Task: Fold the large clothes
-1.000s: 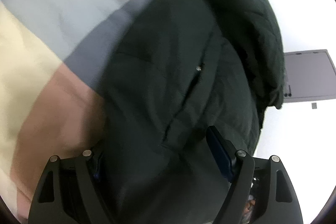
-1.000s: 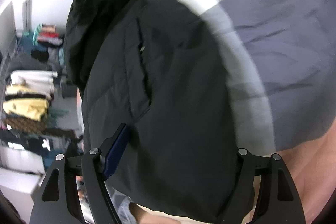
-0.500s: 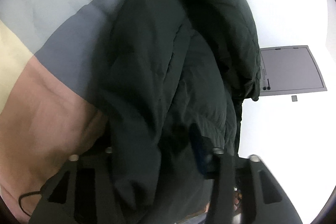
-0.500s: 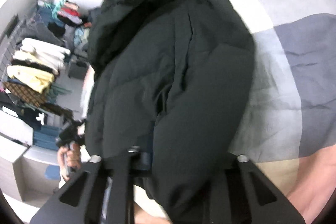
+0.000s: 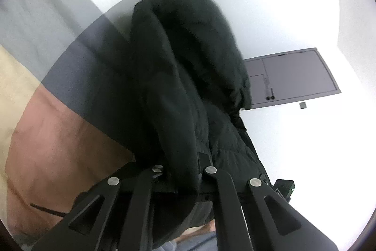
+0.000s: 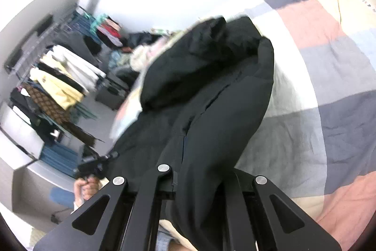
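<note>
Both grippers are pinching the black jacket (image 5: 178, 77): left gripper (image 5: 183, 168) and right gripper (image 6: 199, 171) are each clamping a fold of its near edge, while the rest is lying on the patchwork bedspread (image 6: 329, 77).

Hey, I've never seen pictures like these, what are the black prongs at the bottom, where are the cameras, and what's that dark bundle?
No robot here: a person holds a hand-held gripper in each hand, and a round-lens camera on each looks forward along its fingers. The black prongs are those fingers. One picture is from the left gripper, the other from the right gripper. The dark bundle is a black puffy jacket lying on a bed with a patchwork bedspread in grey, cream and pink. Both sets of jaws are shut on the jacket's near edge. Behind it you see a clothes rack and a grey door.
</note>
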The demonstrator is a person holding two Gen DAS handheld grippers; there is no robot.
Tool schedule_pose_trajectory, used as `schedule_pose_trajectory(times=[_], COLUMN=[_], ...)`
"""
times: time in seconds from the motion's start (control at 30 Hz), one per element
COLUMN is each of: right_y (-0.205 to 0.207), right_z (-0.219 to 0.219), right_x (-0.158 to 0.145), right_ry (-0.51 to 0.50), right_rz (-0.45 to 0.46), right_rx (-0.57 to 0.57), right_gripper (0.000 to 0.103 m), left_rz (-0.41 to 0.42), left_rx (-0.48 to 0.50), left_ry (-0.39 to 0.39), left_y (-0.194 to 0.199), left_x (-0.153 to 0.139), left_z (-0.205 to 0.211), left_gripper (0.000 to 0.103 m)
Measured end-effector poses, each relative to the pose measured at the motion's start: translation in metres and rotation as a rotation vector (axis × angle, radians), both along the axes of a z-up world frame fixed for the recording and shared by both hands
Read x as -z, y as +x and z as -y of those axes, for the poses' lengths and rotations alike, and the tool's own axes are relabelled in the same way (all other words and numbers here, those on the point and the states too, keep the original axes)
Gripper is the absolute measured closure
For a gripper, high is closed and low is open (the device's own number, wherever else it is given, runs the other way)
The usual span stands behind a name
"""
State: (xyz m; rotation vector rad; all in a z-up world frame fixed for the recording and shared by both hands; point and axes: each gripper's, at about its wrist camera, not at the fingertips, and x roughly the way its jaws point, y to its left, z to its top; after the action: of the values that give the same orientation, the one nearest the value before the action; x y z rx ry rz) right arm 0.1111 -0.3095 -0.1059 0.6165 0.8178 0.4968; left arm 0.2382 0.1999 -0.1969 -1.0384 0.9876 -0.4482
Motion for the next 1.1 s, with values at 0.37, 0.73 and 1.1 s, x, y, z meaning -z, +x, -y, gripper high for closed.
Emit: schedule_pose_trajectory(times=[0.37,0.73,1.1], right_y=[-0.066,-0.154,-0.195], right_z=[0.009,0.008,0.017], right_x=[-0.059,-0.078,-0.1], right_ry=[0.051,0.14,0.161], right_rz=[0.141,0.227,0.208], right_rx=[-0.004,-0.034,0.005], right_gripper=[0.099,0.099,0.099], left_rz=[0.075,0.105,0.078], left_rx=[0.0,0.037,0.027], left_ry=[-0.011,0.062,0.058], left_y=[-0.071,-0.152,-0.204], left_x=[-0.062,-0.099,-0.124], left_z=[-0.035,-0.057,-0.055], left_gripper=[0.101,0.101,0.101])
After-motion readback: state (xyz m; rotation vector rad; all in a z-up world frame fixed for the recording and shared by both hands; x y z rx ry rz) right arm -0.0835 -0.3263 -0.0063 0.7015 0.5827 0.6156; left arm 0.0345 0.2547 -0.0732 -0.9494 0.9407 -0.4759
